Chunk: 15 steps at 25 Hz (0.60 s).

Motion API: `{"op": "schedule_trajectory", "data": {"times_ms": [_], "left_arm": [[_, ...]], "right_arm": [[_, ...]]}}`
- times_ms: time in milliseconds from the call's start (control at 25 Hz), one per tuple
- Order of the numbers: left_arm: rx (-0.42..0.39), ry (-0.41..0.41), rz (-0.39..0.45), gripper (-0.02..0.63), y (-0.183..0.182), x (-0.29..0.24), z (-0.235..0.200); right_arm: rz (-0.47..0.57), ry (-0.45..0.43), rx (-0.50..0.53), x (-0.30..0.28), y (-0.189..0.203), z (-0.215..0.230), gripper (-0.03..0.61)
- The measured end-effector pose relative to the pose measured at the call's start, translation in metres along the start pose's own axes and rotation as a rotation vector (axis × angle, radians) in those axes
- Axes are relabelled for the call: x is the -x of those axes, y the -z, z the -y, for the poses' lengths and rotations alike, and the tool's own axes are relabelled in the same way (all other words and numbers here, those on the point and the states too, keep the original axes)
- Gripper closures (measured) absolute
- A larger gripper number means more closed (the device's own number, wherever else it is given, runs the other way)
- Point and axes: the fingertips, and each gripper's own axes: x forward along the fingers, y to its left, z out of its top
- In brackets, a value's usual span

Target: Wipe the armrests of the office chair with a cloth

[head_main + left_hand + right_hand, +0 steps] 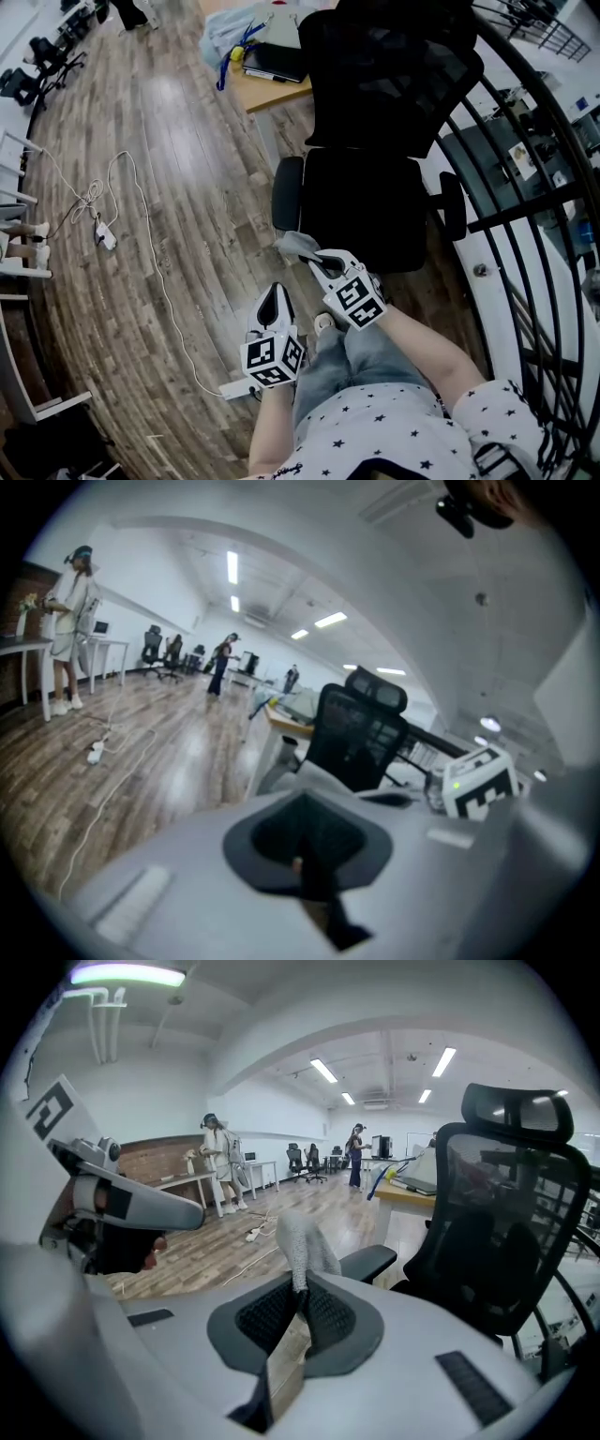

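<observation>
right claw (300,1309) clamped on the grey cloth (300,1234), near armrest (370,1262) just ahead of it, long axis running away; left claw (306,860) pressed together, empty, farther back from the office chair (361,211).

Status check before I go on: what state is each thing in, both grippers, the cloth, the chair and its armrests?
left gripper: shut, nothing between the jaws.
right gripper: shut on the cloth.
cloth: pinched at one end, the rest sticking up past the jaws.
office chair: upright, seat empty.
near armrest: bare, cloth not on it.
far armrest: bare.
</observation>
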Motion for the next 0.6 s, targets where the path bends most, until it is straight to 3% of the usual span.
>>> {"op": "schedule_trajectory", "data": {"times_ms": [600], "left_arm": [[-0.044, 0.008, 0.060, 0.606, -0.009, 0.014, 0.088]], "right_arm": [[0.174, 0.018, 0.007, 0.134, -0.013, 0.017, 0.551]]}}
